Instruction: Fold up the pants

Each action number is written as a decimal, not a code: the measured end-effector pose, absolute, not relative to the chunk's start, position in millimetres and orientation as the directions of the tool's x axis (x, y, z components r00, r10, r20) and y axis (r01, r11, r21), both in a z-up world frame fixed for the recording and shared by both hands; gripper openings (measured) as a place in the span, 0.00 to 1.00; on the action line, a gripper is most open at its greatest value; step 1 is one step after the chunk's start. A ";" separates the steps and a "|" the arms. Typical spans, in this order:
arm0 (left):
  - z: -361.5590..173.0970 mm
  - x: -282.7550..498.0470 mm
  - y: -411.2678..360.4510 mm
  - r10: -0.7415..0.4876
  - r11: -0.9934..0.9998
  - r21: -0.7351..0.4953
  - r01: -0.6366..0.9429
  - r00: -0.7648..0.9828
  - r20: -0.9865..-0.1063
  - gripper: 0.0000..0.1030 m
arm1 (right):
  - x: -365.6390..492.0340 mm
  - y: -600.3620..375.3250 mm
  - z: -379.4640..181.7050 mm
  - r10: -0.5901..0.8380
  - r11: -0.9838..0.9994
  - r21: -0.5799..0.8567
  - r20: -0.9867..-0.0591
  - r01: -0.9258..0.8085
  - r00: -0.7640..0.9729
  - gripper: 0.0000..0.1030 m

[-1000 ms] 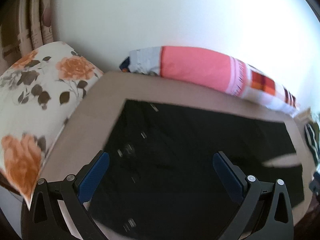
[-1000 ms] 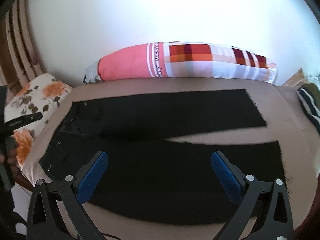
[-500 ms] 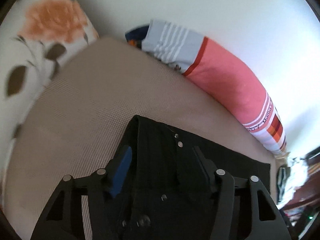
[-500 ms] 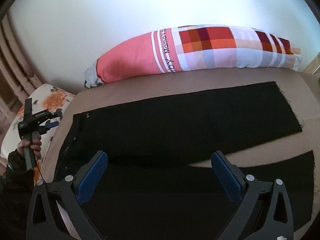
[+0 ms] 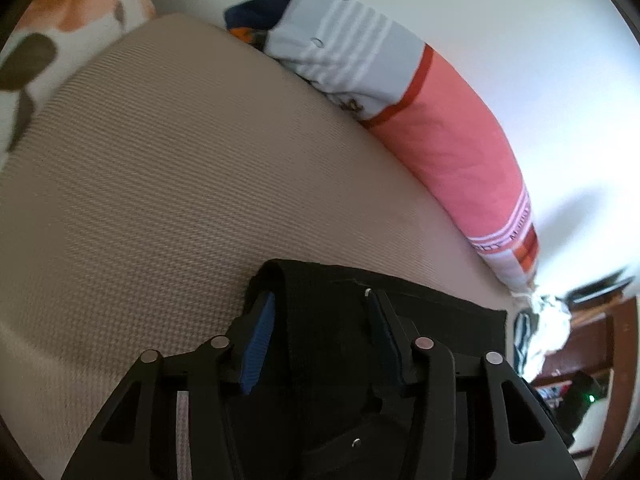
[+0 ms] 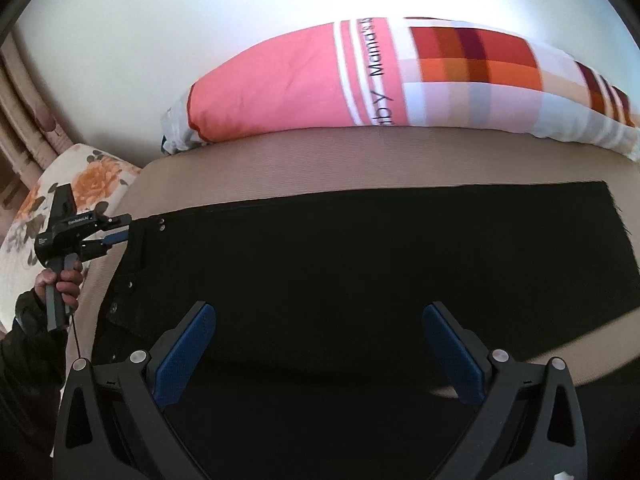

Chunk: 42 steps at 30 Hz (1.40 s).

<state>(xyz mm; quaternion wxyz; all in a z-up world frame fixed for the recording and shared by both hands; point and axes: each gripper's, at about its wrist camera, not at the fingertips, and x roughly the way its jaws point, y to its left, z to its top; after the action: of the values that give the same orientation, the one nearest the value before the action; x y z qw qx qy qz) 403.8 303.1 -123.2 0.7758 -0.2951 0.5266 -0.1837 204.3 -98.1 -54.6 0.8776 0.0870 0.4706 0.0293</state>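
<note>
Black denim pants (image 6: 360, 264) lie flat on tan bed. Your left gripper (image 5: 320, 320) closing round far waistband corner, pads not yet pinching; right gripper (image 6: 320, 344) gapes empty at six o'clock, ready for leg.

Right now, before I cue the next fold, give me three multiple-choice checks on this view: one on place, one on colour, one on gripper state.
1. Where is the left gripper?
A. at the waistband corner of the pants
B. at the hem end
C. on the long pillow

2. What colour are the pants?
A. beige
B. black
C. pink

3. How do the right gripper jaws stand?
A. shut on fabric
B. wide open above the pants
C. shut and empty

Answers: 1 A, the right wrist view shows it at the riveted waist corner, jaws just closing with fabric between them; 2 B, dark cloth on the beige bed; 3 B, blue pads far apart.
</note>
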 end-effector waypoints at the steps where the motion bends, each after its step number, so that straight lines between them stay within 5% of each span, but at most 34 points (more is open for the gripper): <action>1: -125.5 404.9 302.7 -0.604 0.754 -0.657 -0.024 0.368 -0.707 0.39 | 208.0 -95.9 -55.1 0.137 0.983 0.180 -0.820 0.024 0.556 1.00; 18: -142.3 427.2 267.5 -0.708 0.671 -0.740 0.034 0.326 -0.627 0.31 | 262.6 -84.3 -69.3 0.195 0.981 0.158 -0.810 -0.115 0.553 1.00; 21: -135.1 422.3 267.9 -0.677 0.706 -0.706 0.062 0.355 -0.645 0.08 | 282.2 -84.3 -69.9 0.210 0.973 0.117 -0.815 -0.201 0.540 1.00; 23: -124.9 415.2 269.3 -0.675 0.706 -0.703 0.086 0.385 -0.630 0.08 | 296.5 -84.5 -70.5 0.230 0.961 0.106 -0.823 -0.257 0.519 1.00; 31: -58.9 367.5 261.0 -0.699 0.692 -0.674 0.260 0.475 -0.534 0.08 | 360.0 -78.5 -78.7 0.349 0.834 0.132 -0.879 -0.536 0.326 0.99; 42: -22.2 333.6 263.6 -0.696 0.705 -0.622 0.341 0.500 -0.516 0.08 | 398.6 -52.4 -104.9 0.391 0.585 0.309 -0.918 -0.750 -0.073 0.83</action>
<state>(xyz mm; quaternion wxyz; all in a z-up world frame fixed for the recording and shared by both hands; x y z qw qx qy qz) 333.6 263.6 -22.2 0.8359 -0.2263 0.3924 -0.3101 398.6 -52.4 -104.9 0.6637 -0.1516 0.5932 0.4297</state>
